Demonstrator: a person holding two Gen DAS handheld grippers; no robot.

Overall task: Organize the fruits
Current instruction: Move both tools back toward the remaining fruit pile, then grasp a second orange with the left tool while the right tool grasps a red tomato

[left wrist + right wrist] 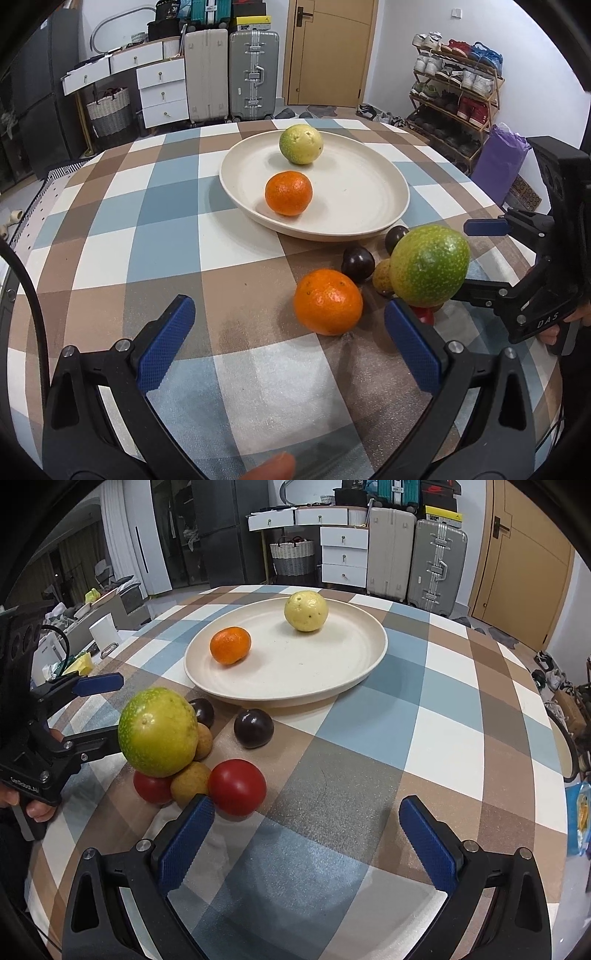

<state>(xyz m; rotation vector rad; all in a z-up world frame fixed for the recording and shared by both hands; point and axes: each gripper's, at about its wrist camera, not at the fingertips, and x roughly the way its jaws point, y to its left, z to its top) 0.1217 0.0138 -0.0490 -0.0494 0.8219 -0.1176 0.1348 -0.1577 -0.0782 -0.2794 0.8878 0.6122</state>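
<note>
Cream plate [351, 192]: sits mid-counter [110, 240] on the checked cloth and holds two fruits, a plated tangerine [288, 192] and a yellow-green round fruit [301, 144].
Loose pile: just beside the plate's near rim. A big green fruit [428, 266] is perched on top; under and around it are dark plums [253, 728], a red tomato [237, 786] and small brown longans [190, 783].
Loose tangerine [327, 301]: alone on the cloth, just beside the pile, ahead of the left fingers and nearer the right pad.
Left hand-held gripper [288, 317]: jaws spread wide, nothing between the pads.
Right hand-held gripper [306, 808]: also spread wide and empty; its left pad is close to the red tomato.
Step in hand: likely picking the next fruit to move; two are plated, most still wait.
Next move: the left tool probably needs to shift right and forward, centre on the loose tangerine, then close gently.
Risk: nudging the pile could send the green fruit rolling.
</note>
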